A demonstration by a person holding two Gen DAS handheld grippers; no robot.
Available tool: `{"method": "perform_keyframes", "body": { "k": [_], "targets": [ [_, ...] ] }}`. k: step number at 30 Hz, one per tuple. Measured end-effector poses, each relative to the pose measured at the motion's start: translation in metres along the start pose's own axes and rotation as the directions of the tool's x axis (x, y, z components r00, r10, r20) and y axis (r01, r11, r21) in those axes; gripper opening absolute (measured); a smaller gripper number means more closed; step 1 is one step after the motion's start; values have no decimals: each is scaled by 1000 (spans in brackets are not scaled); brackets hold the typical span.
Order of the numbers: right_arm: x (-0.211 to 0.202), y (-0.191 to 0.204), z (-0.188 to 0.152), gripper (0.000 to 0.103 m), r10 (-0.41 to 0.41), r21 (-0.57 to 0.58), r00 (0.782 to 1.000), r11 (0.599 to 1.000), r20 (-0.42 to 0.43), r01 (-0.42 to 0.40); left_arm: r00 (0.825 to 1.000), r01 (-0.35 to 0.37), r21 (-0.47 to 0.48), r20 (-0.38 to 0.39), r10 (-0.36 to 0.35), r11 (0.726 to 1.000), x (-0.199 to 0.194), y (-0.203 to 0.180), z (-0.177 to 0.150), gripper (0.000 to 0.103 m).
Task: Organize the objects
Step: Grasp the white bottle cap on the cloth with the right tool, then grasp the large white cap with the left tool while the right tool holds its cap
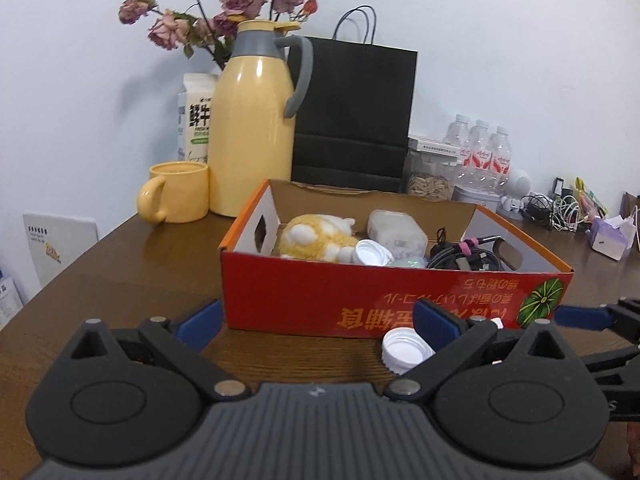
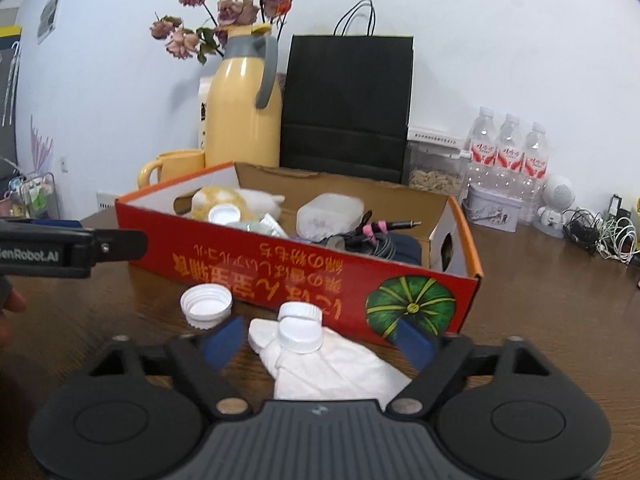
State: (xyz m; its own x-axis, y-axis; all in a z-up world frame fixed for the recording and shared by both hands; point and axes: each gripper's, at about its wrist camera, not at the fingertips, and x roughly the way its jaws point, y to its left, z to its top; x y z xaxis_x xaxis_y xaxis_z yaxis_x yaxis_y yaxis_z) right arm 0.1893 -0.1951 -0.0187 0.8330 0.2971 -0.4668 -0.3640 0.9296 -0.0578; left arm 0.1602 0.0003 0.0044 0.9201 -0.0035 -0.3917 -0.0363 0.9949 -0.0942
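Observation:
A red and orange cardboard box (image 1: 320, 300) (image 2: 280, 264) stands on the brown table. Inside lie a yellow plush toy (image 1: 316, 236) (image 2: 220, 200), a white cap (image 1: 370, 252), a clear plastic container (image 1: 396, 228) (image 2: 328, 212) and black cables (image 1: 464, 256) (image 2: 372, 240). In front of the box lie an upturned white cap (image 1: 402, 348) (image 2: 206, 304), a white glove (image 2: 336, 364) and two white caps (image 2: 300, 326) on it. My left gripper (image 1: 316, 320) is open and empty, facing the box. My right gripper (image 2: 318, 340) is open around the glove and caps.
Behind the box stand a yellow thermos jug (image 1: 256, 120), a yellow mug (image 1: 176, 192), a milk carton (image 1: 196, 120), dried roses (image 1: 224, 4), a black paper bag (image 1: 352, 116), water bottles (image 1: 480, 152), a seed jar (image 1: 430, 176) and tangled chargers (image 1: 556, 208).

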Motion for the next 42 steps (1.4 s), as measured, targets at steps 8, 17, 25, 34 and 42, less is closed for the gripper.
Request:
{"method": "perform_keyframes", "body": {
  "k": [8, 17, 25, 34, 42],
  "targets": [
    [18, -4, 5, 58, 31, 112, 998, 993, -53, -24, 1000, -6, -17, 1, 6, 1000, -1, 4, 0, 103],
    [26, 0, 5, 27, 63, 120, 995, 991, -74, -54, 1000, -10, -16, -6, 10, 1000, 1, 4, 1, 103],
    [12, 4, 5, 27, 48, 91, 999, 995, -17, -46, 1000, -12, -9, -28, 12, 1000, 5, 3, 0, 103],
    [-12, -11, 7, 27, 6, 119, 996, 993, 90, -17, 993, 37, 32, -114, -34, 999, 19, -6, -5, 103],
    [-22, -26, 6, 27, -6, 141, 992, 990, 125, -12, 980, 52, 99, -194, -32, 994, 37, -25, -11, 103]
  ]
}}
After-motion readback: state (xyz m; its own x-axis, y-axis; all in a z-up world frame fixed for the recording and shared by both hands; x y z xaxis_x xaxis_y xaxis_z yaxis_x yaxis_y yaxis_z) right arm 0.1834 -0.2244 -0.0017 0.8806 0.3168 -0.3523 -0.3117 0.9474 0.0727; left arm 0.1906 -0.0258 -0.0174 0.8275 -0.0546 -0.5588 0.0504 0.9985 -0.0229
